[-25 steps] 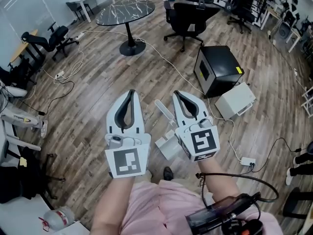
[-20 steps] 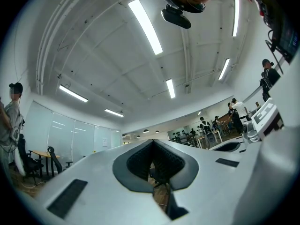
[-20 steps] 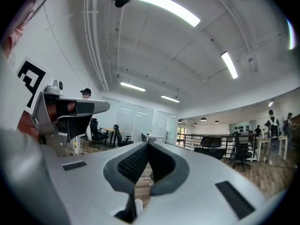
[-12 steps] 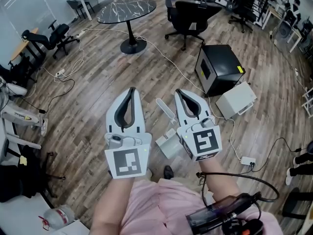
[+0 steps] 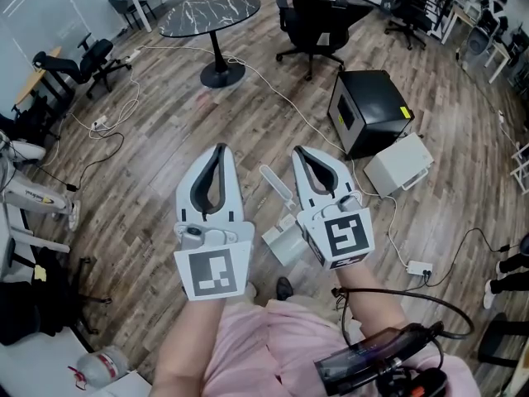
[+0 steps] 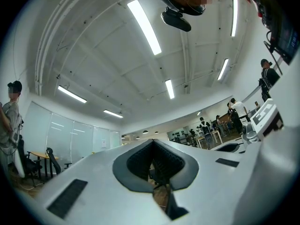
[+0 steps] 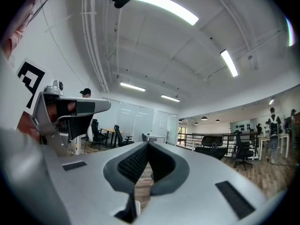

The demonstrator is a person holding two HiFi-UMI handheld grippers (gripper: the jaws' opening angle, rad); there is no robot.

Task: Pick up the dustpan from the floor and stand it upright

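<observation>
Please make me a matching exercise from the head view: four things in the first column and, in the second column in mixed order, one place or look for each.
Column one:
1. dustpan
2. table
3. black box
4. white box

Column two:
a. round, dark marbled top
b. lies on the floor between the left hand-held gripper and the right hand-held gripper
c. pale, beside the dark box
d. yellow strip at one top corner

Pairs: 1-b, 2-a, 3-d, 4-c.

Bright, even light from ceiling strip lights, shadows soft. Gripper views bend hard toward dark corners; head view sharp.
</observation>
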